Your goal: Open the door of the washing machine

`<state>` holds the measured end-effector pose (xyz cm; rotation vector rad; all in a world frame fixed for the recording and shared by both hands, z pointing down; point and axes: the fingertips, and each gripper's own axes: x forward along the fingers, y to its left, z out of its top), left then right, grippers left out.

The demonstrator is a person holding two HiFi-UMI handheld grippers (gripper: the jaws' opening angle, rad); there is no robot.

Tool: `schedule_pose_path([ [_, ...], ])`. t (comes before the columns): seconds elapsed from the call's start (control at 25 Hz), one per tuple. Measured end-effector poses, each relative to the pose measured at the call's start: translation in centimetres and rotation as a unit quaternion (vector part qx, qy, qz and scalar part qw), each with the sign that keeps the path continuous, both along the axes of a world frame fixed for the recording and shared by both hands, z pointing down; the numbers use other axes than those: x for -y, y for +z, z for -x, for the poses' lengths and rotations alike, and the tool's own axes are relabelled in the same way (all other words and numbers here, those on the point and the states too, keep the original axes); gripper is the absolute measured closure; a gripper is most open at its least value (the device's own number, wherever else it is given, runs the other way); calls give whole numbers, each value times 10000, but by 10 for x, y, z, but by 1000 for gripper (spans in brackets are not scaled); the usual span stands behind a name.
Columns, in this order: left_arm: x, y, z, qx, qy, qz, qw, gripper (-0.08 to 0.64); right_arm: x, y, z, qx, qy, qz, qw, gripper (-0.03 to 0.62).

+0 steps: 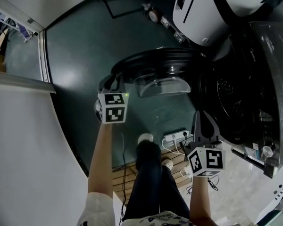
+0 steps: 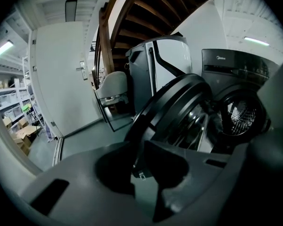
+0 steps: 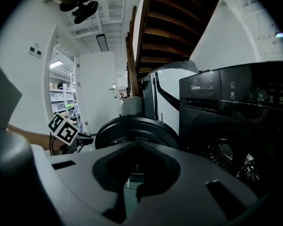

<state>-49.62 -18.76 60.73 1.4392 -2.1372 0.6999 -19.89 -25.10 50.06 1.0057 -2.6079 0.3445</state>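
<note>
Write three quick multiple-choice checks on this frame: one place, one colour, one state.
1. Where is the left gripper?
A. on the door rim
B. in a sink
C. on a tabletop

2. What colour is the washer?
A. white
B. black
C. red

3. What state is the door in?
A. latched shut
B. swung open
C. lying off its hinges

Key:
1 A: the left gripper view shows the rim between its jaws.
2 B: its front panel is black in the right gripper view.
3 B: the door stands away from the front, leaving the drum exposed.
</note>
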Motion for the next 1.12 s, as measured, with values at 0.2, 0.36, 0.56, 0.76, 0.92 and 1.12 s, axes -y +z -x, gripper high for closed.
schedule_pose_path([
  [0.2, -9, -33, -19, 90, -68, -257, 9996, 500, -9, -23, -8, 145, -41, -140, 9998, 572],
  [0.36, -13, -85, -48, 177, 9, -676, 9976, 500, -18, -56, -22, 282, -37, -314, 9991, 572],
  [0.56, -22, -155, -98, 138, 80, -1249, 9920, 500, -31, -99, -49, 501, 46, -549, 9972, 572],
  [0.76, -43, -229, -145, 164, -25, -1832, 9829, 544, -47, -151, -73, 767, 84, -840, 9935, 572],
  [0.92, -63, -287, -179, 272, -72, -2286, 9731, 557, -57, -196, -95, 1018, 146, -1095, 9886, 572],
  [1.12, -91, -353, -219, 362, -120, -2716, 9617, 557, -73, -247, -124, 1219, 214, -1389, 9825, 572],
])
